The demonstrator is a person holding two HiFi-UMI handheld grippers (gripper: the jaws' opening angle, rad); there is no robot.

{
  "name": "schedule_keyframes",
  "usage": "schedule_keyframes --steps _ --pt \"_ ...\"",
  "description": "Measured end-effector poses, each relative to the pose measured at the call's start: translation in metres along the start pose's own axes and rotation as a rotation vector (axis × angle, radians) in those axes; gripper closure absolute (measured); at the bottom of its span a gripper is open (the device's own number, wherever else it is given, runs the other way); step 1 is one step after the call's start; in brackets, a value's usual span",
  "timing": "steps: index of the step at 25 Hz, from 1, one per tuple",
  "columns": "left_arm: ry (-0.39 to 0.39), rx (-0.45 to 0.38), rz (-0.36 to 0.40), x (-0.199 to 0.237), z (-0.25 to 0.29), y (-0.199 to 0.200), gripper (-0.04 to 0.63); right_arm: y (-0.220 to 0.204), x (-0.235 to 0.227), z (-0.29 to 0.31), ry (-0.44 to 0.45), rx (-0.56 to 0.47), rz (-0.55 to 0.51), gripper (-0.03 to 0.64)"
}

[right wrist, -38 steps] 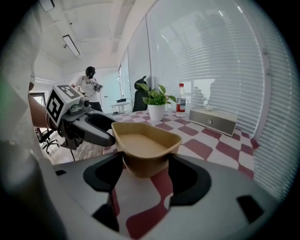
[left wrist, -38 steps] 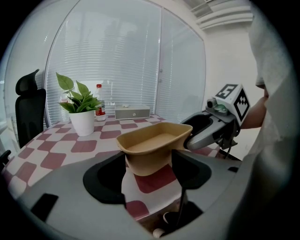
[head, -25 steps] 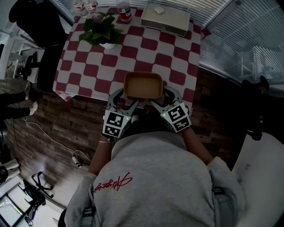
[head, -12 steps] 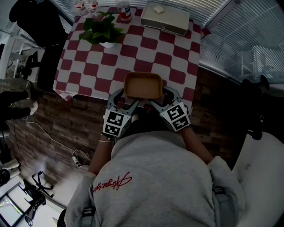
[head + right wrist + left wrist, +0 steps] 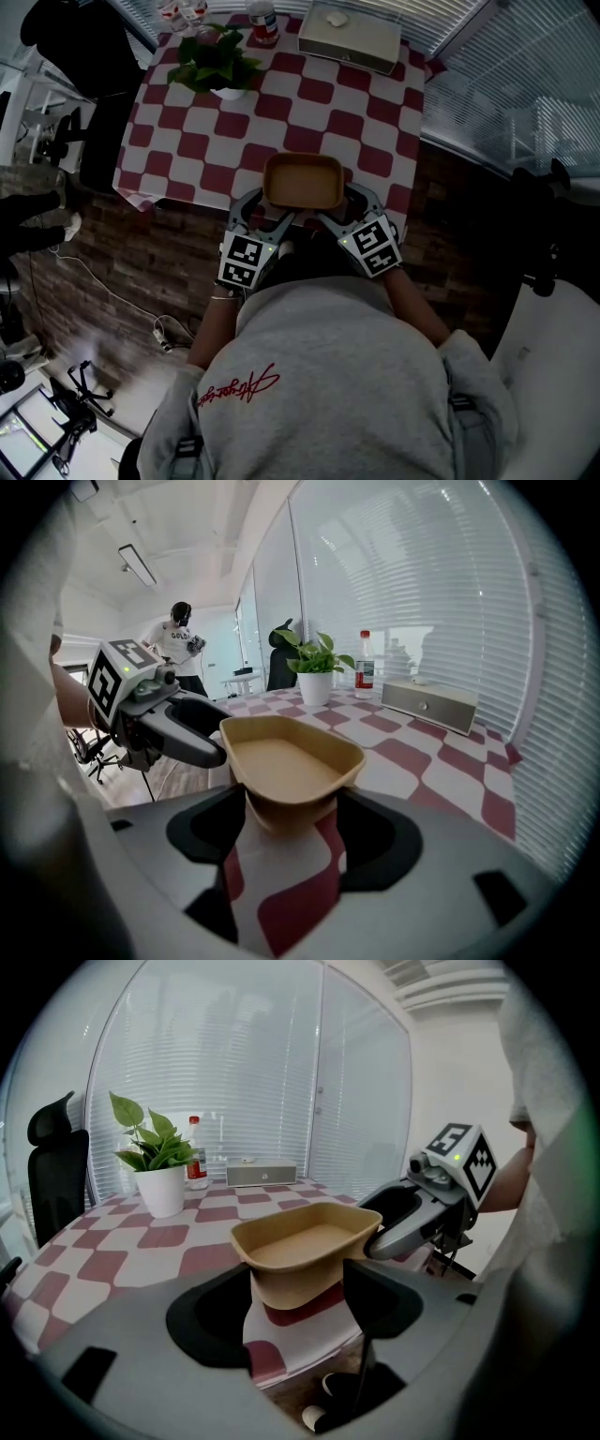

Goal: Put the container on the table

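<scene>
Two grippers share one tan container (image 5: pixel 302 181) — the left gripper (image 5: pixel 255 208) and the right gripper (image 5: pixel 349 204) each have their jaws closed on a near corner of it. It sits at the near edge of the checked table (image 5: pixel 281 103); we cannot tell whether its base touches the cloth. We would carry it level and further inward, then lower both sides together so nothing overhangs. Room is wide — a potted plant (image 5: pixel 217 64) stands near the far left corner, a cream box (image 5: pixel 349 36) near the far right.

Tan container (image 5: pixel 302 181) (empty, upright) at the near edge of the checkered table (image 5: pixel 281 103).
</scene>
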State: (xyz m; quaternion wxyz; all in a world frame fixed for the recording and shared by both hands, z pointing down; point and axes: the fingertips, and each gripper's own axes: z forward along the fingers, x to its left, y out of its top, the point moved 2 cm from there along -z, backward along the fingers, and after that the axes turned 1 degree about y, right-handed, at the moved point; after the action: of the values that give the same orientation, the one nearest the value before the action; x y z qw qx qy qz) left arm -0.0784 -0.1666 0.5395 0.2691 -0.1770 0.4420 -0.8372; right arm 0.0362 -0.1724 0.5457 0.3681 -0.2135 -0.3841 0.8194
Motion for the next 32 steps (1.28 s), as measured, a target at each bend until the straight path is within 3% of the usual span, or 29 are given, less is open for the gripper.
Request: schedule_keyframes --steps 32 --pt "0.001 0.035 0.021 -0.005 0.001 -0.016 0.279 -0.013 0.004 0.004 -0.003 0.027 -0.038 0.310"
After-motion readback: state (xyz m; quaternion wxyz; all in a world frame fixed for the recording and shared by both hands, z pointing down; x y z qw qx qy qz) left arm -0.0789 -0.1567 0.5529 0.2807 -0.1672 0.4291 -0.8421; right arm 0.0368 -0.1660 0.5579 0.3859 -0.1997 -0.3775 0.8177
